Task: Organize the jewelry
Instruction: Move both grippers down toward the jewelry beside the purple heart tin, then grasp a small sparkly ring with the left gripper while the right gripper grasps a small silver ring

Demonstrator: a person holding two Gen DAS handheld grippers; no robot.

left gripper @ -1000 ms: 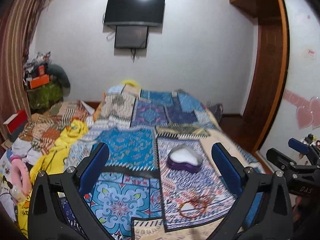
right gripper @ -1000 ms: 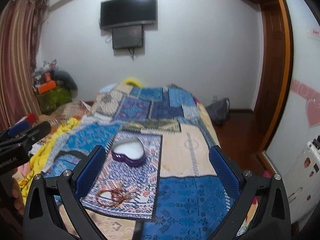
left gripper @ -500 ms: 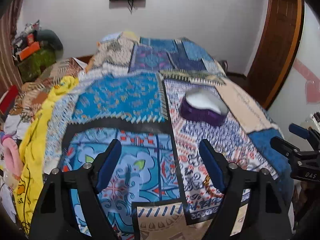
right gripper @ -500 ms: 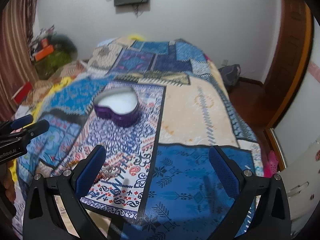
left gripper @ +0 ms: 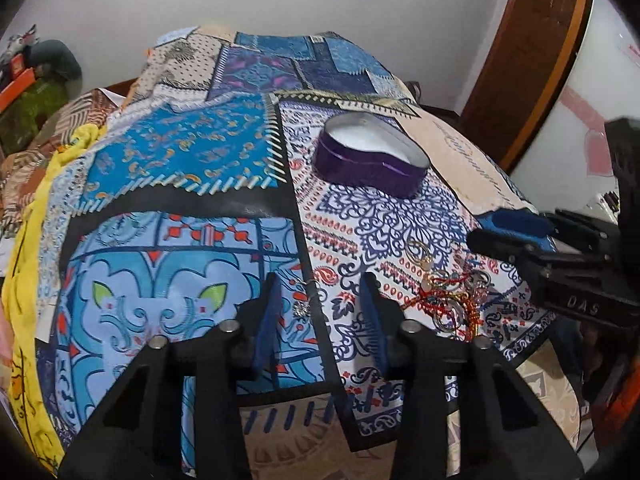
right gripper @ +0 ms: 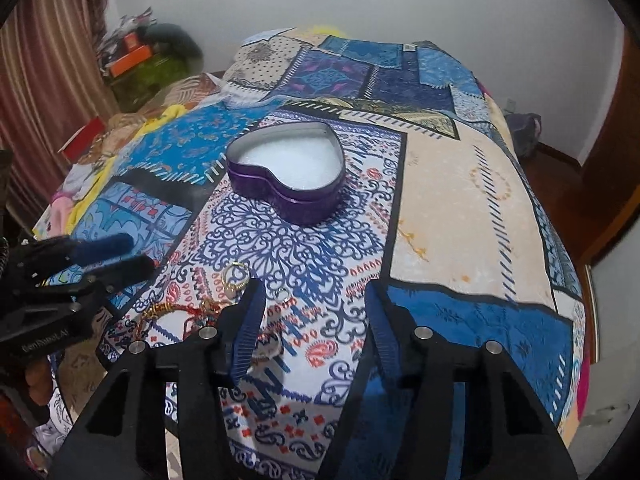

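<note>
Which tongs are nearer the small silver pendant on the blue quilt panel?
Left. The left tongs have just been closing, and the small silver pendant lies between their tips, untouched. The right tongs hang over the white patterned panel, past the tangled red and gold jewelry pile.

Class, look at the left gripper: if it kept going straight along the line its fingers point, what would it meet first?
Most likely the small silvery earring lying between the half-closed fingers of the left gripper, or the patterned bedspread under it. Depth is hard to judge. The jewelry pile lies off to its right.
</note>
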